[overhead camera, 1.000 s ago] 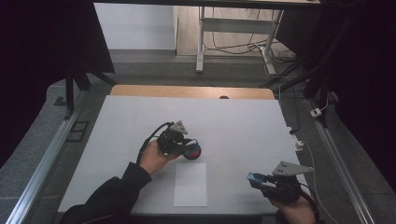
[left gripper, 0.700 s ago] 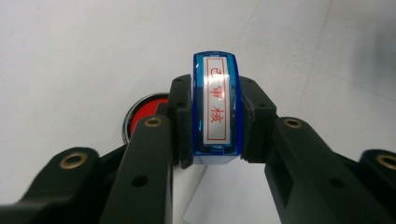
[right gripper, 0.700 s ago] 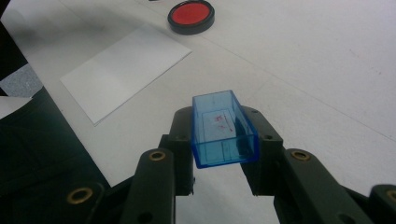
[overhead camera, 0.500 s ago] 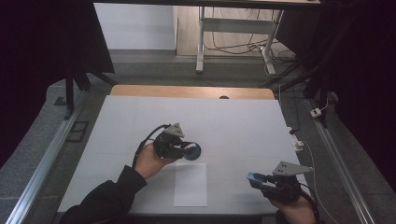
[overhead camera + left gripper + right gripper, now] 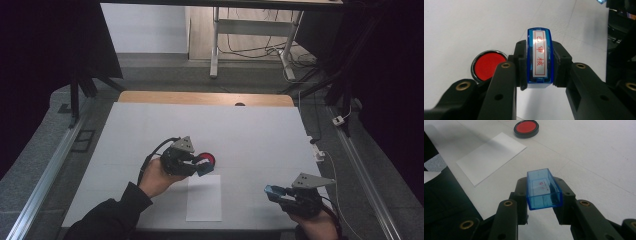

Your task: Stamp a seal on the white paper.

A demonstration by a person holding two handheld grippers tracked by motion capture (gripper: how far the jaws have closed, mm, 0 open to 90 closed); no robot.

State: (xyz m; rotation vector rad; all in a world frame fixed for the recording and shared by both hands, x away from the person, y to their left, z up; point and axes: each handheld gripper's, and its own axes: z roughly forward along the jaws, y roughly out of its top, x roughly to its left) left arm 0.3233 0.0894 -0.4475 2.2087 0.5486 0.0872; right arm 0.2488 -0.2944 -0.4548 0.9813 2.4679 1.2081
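Blue stamp is sitting clamped between the left gripper's jaws, its red-lettered label facing up. Just beyond the jaws to their left, a red ink pad is lying on the white table. The right gripper's jaws are clamping the stamp's clear blue cap, with a paper sheet lying ahead to their left.

Most of the desk lies bare, so the far half and both side margins give open passage. Near the front, a red ink pad sits just beyond a flat paper sheet (no barrier, being flat). Right of the sheet, bare surface runs to the edge.
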